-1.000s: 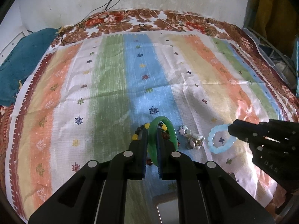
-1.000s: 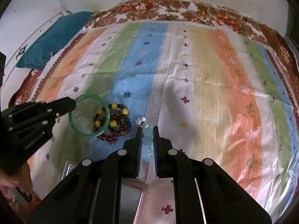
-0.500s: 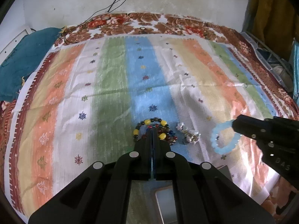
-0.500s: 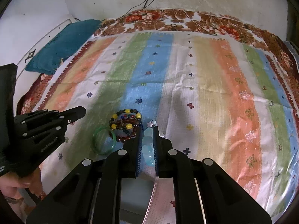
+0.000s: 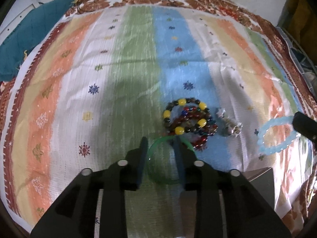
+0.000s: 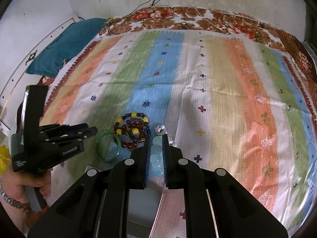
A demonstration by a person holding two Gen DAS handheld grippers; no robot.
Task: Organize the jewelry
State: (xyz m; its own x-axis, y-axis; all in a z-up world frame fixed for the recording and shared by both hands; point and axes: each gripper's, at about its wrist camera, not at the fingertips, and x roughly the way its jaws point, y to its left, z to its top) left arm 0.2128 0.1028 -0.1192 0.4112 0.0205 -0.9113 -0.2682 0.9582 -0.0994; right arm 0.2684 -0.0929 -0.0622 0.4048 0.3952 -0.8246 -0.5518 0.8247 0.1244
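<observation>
Since a sec ago: in the left wrist view the left gripper (image 5: 160, 154) had the green bangle (image 5: 168, 159) pinched between pressed-together fingers, lifted off the cloth. Now its jaws are opening, spread apart, w/ the bangle lying flat on the striped cloth (image 5: 118, 69) at lower centre of frame; the right finger crosses over the ring's far rim, the left finger is just outside it, no pads pressing. Bangle sits just below-left of the beaded bracelet pile (image 5: 188, 119), about touching it. View also sits lower & closer to the cloth than before.

Right gripper (image 6: 155, 154): no change, pressed together on the pale blue bead bracelet (image 6: 155, 150), which hangs as a loop at the right edge of the left wrist view. Small silver-white trinket cluster (image 6: 161, 130) lies just past the right fingertips, right of the bead pile.

Containers: a tray-like box w/ metallic rim (image 6: 156, 204) shows at bottom centre in the right wrist view, under the gripper body; mostly hidden, can't tell contents. A grey corner of it shows lower right in the left wrist view.

Person's hand (image 6: 37, 186) grips the left gripper's handle, lower left.
</observation>
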